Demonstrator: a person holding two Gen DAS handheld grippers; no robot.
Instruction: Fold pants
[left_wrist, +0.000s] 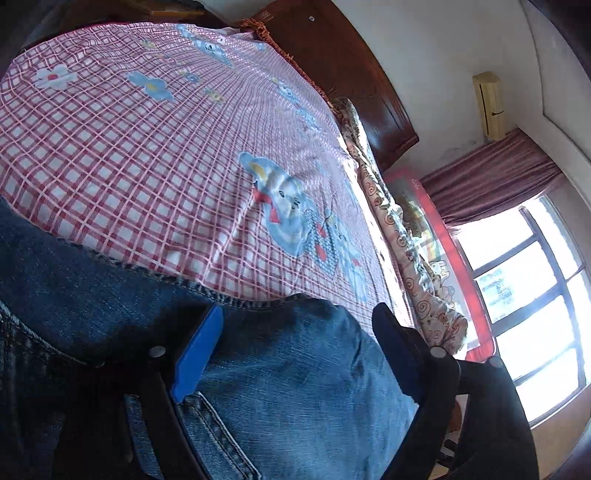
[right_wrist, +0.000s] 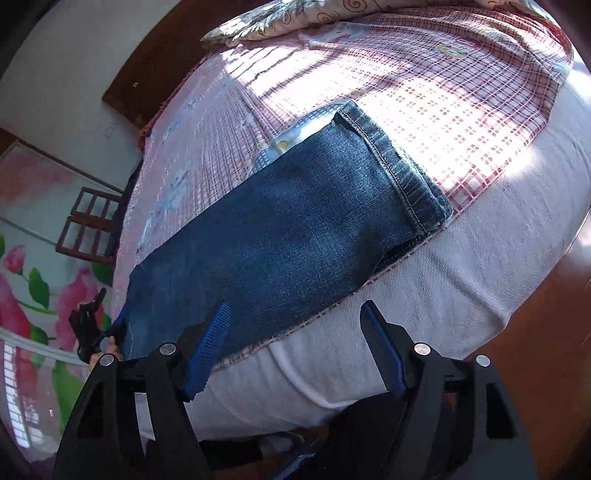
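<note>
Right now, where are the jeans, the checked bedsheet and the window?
jeans (right_wrist: 280, 229): right wrist view, middle of the folded legs.
checked bedsheet (left_wrist: 122, 155): left wrist view, bare patch of red and white checks.
window (left_wrist: 524, 295): left wrist view, bright pane between the dark bars.

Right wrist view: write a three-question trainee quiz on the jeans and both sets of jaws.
1. True or false: in the right wrist view, the right gripper holds the blue denim jeans in its jaws.
2. Multiple choice: the stitched hem end of the jeans lies on A) a wooden floor, B) the pink checked bedsheet, C) a chair.
3. Fill in: in the left wrist view, the left gripper hangs over blue ____ with its jaws apart.

Key: 1 false, the jaws stand open with nothing between them; 2 B; 3 denim.
</note>
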